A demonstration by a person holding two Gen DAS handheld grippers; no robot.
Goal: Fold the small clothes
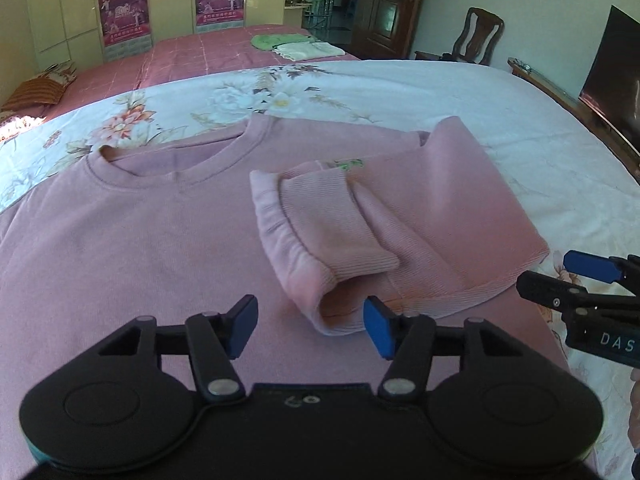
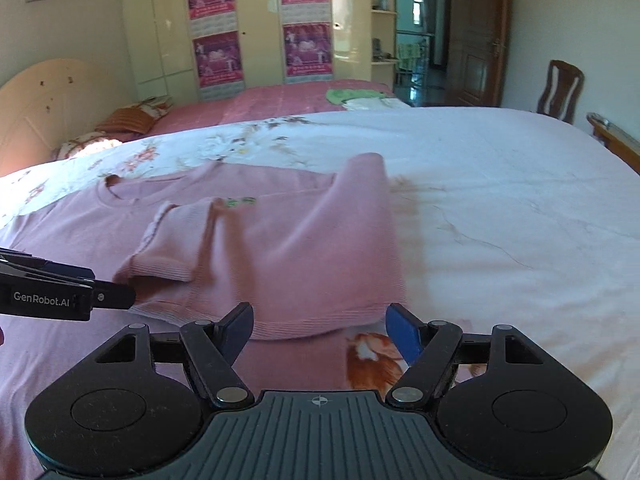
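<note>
Both tools are matte black plastic with silver pivot screws and round side housings. The left gripper (image 1: 310, 326) has blue-padded fingers (image 1: 378, 328) and white "GenRobot.AI" lettering on its side; the right gripper (image 2: 320, 334) has a ribbed grey top plate with a small crosshair mark.

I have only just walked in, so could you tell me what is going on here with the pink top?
A person with a gripper in each hand is folding a pink sweatshirt laid flat on a floral bedsheet. One side and its sleeve are already folded in over the body. The left gripper hovers open near the sleeve cuff, and the right gripper hovers open at the hem. Neither holds any cloth.
</note>
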